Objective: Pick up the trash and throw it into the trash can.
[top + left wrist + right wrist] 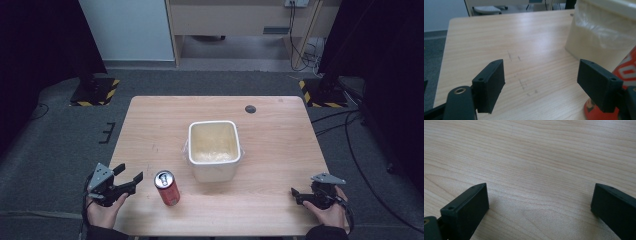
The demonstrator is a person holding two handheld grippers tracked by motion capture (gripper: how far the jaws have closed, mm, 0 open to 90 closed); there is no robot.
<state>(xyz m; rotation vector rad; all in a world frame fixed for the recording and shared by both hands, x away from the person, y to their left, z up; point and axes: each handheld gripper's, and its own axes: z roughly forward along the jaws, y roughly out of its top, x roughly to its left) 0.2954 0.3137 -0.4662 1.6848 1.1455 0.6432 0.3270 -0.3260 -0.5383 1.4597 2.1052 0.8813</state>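
The left gripper (pixel 131 181) is waiting with jaws spread just beside the red can (pixel 167 187), standing upright near the white bin (pixel 213 150); it is probably light, smooth and easily dented, so gripping mid-body seems best.

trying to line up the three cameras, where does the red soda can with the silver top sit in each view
High view: the red soda can with the silver top stands upright near the table's front edge, just right of the left gripper and front-left of the cream square plastic bin.
Left gripper view: its red side is at the lower right edge, behind the right-hand jaw.
Right gripper view: bare wooden tabletop, no can.
Shared landmark: the tabletop's pale wood grain.
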